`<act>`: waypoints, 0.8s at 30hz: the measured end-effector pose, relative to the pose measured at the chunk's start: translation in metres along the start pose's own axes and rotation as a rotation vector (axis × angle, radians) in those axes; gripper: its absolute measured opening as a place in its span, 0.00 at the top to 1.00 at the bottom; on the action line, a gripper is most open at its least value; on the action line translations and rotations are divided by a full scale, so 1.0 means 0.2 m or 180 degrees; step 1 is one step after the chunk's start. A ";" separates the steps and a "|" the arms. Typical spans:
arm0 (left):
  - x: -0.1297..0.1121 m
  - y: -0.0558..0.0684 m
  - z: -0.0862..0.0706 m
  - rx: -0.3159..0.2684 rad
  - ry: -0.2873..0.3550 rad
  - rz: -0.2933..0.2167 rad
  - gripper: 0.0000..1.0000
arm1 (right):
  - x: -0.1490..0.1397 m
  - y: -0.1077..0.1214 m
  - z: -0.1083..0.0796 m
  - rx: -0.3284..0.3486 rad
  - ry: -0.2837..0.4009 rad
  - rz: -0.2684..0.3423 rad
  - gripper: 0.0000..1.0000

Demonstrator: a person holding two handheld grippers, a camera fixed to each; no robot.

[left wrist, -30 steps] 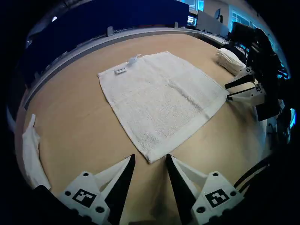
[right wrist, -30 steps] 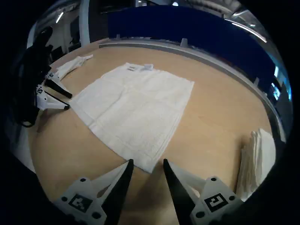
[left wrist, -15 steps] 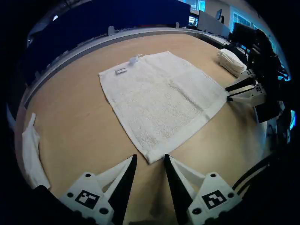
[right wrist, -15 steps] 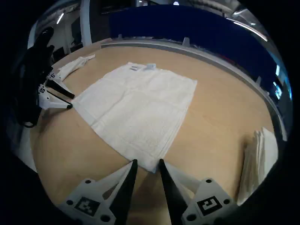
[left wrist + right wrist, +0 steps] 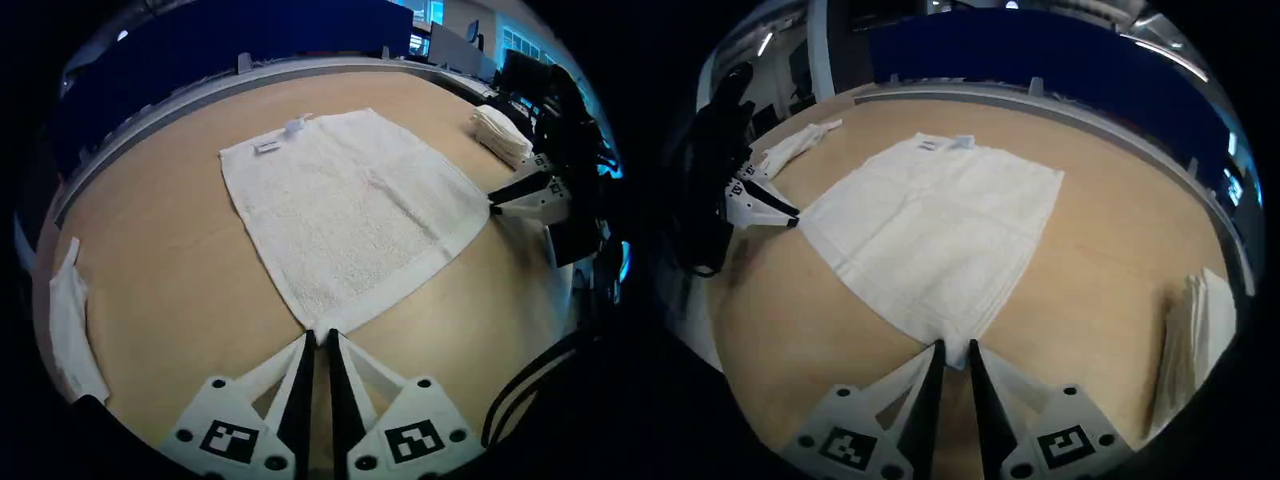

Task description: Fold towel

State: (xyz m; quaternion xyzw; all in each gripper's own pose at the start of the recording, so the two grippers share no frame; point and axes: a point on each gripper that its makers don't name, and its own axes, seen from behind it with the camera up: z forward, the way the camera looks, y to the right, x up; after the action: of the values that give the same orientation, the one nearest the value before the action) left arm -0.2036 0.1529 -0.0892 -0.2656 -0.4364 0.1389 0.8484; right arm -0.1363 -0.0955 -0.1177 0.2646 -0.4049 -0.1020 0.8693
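Tan table [image 5: 160, 240] runs back to a blue partition [image 5: 240, 32]. At the lower left of the left gripper view a loose cloth [image 5: 68, 336] lies well apart from the job. Centre frame, the towel [image 5: 352, 208] is spread flat in one layer, with its tags [image 5: 276, 140] at the far edge. At bottom centre my left gripper [image 5: 319, 340] has changed most. A second ago its jaws stood wide either side of the near corner; now they have drawn in to a narrow slit with that corner pinched between them. At the right edge the right gripper [image 5: 490, 205] has closed likewise on the neighbouring corner, with a stack [image 5: 500, 132] of folded towels beyond it at upper right. The right gripper view agrees: the left gripper's tips meet at the towel's left corner, and my own jaws are narrow on the corner at bottom centre. I judge both grasps made and the towel not yet lifted, so the fold can start by carrying these corners toward the tagged edge.
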 end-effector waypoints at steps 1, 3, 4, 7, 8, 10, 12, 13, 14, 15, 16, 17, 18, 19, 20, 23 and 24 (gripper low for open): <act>0.00 0.00 0.00 0.0003 0.0000 0.0008 0.88 | 0.00 0.00 0.00 -0.0003 0.0001 -0.0001 0.77; 0.00 0.00 0.00 0.0005 -0.0001 0.0012 0.89 | 0.00 0.00 0.00 -0.0006 0.0003 -0.0001 0.78; 0.00 0.00 0.00 0.0003 -0.0003 -0.0003 0.89 | 0.00 0.00 0.00 -0.0004 0.0003 0.0000 0.78; 0.00 0.01 -0.01 -0.0029 -0.0006 -0.0053 0.90 | 0.00 0.00 0.00 0.0003 0.0008 0.0010 0.79; 0.00 0.02 -0.01 -0.0048 -0.0005 -0.0073 0.90 | 0.01 0.00 0.00 0.0006 0.0010 0.0017 0.79; 0.00 0.03 -0.01 -0.0095 -0.0004 -0.0104 0.91 | 0.02 0.01 0.00 0.0009 0.0025 0.0027 0.80; 0.00 0.05 -0.02 -0.0129 0.0000 -0.0133 0.91 | 0.03 0.01 -0.01 0.0007 0.0043 0.0035 0.80; 0.00 0.05 -0.02 -0.0124 0.0007 -0.0143 0.91 | 0.03 0.01 -0.01 -0.0002 0.0049 0.0036 0.80; 0.00 0.05 -0.02 -0.0117 0.0014 -0.0155 0.91 | 0.04 0.02 -0.01 -0.0012 0.0055 0.0036 0.80; 0.00 0.05 -0.02 -0.0110 0.0021 -0.0168 0.91 | 0.04 0.02 -0.01 -0.0016 0.0060 0.0035 0.80; 0.00 0.05 -0.03 -0.0103 0.0027 -0.0182 0.91 | 0.05 0.02 -0.02 -0.0017 0.0064 0.0032 0.80; 0.01 0.05 -0.03 -0.0094 0.0034 -0.0197 0.91 | 0.05 0.02 -0.02 -0.0017 0.0069 0.0029 0.80; 0.01 0.05 -0.04 -0.0090 0.0041 -0.0213 0.91 | 0.06 0.03 -0.03 -0.0017 0.0073 0.0026 0.80; 0.01 0.05 -0.04 -0.0089 0.0049 -0.0231 0.91 | 0.06 0.03 -0.03 -0.0019 0.0077 0.0021 0.80; 0.01 0.05 -0.05 -0.0087 0.0059 -0.0250 0.91 | 0.07 0.03 -0.04 -0.0020 0.0082 0.0016 0.80; 0.02 0.04 -0.08 -0.0071 0.0081 -0.0308 0.91 | 0.10 0.04 -0.06 -0.0029 0.0102 -0.0009 0.80; 0.03 0.04 -0.09 -0.0063 0.0090 -0.0327 0.91 | 0.11 0.04 -0.07 -0.0031 0.0111 -0.0019 0.80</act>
State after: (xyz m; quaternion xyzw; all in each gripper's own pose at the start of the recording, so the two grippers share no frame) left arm -0.1859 0.1555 -0.0987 -0.2533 -0.4387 0.0870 0.8578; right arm -0.1116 -0.0923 -0.1069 0.2633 -0.3884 -0.1019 0.8772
